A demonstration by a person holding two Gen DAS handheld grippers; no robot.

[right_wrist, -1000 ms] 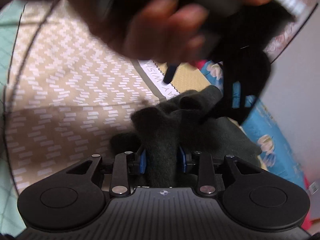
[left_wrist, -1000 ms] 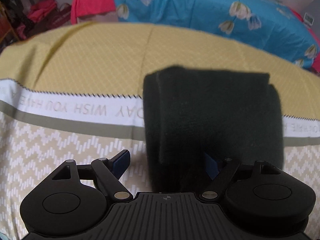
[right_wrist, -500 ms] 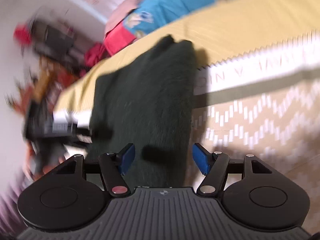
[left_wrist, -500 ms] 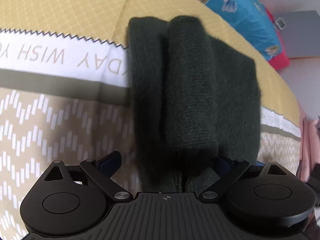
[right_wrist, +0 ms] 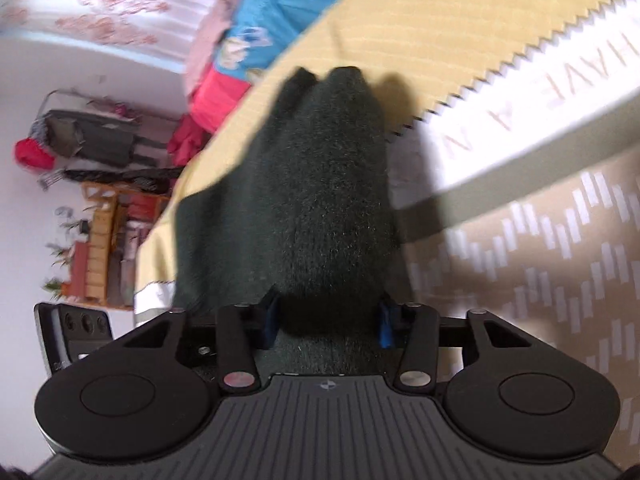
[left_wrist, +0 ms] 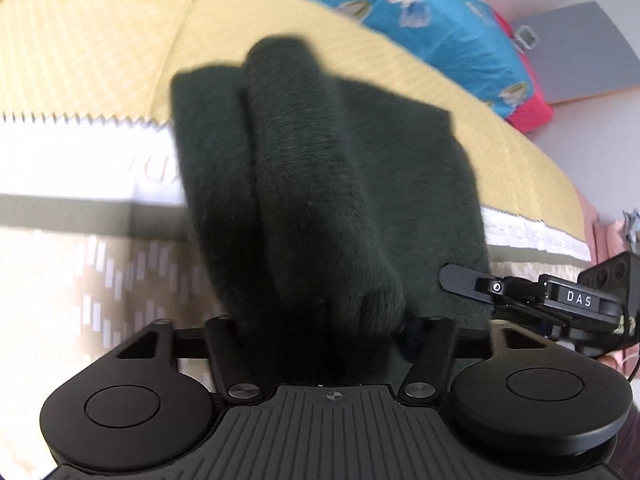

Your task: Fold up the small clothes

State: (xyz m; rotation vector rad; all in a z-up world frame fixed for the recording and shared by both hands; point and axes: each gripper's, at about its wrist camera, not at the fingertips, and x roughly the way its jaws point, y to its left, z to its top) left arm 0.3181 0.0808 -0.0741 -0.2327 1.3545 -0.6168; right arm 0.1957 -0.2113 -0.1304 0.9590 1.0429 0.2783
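Left gripper [left_wrist: 326, 322] and right gripper [right_wrist: 326, 322] clamping dark green garment [left_wrist: 320, 184], patterned cloth [left_wrist: 100, 60] beneath.

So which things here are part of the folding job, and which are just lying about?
Job:
- dark green garment
- left gripper
- right gripper
- patterned bedspread underneath

Lying about:
- blue floral quilt
- cluttered shelf

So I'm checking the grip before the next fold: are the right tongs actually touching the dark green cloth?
Touching. The right wrist view shows the dark green cloth bunched between the right tongs, both blue pads pressed against it.
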